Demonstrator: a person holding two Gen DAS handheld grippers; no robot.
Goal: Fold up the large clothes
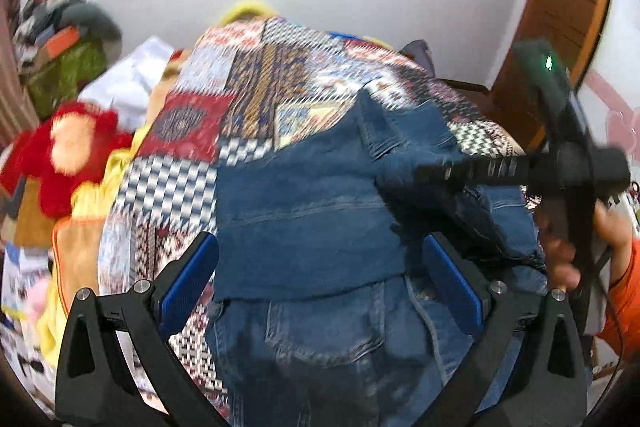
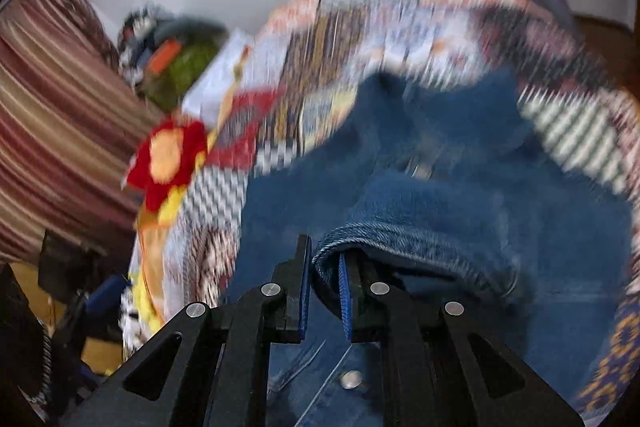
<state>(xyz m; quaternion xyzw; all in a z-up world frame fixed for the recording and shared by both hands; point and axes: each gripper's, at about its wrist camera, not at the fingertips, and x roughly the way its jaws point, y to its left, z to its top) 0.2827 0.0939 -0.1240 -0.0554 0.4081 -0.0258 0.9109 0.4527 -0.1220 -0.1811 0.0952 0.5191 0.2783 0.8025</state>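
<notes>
Folding the denim on the patchwork bedspread

At the left edge of the bedspread (image 1: 248, 95) a red plush toy (image 1: 68, 155) lies clear of the work. The left gripper (image 1: 320, 275) hangs spread wide over the denim garment (image 1: 304, 211), gripping nothing; the garment sits toward the near right part of the bedspread, one flap already laid across it. To the right, the right gripper (image 2: 324, 291) is drawn narrow, a rolled denim hem (image 2: 408, 243) between its fingers; blur hides whether it is firmly pinched. To fold well, I judge the right should carry its hem level across, while the left presses down on the fold line so the lower layers do not drag.
</notes>
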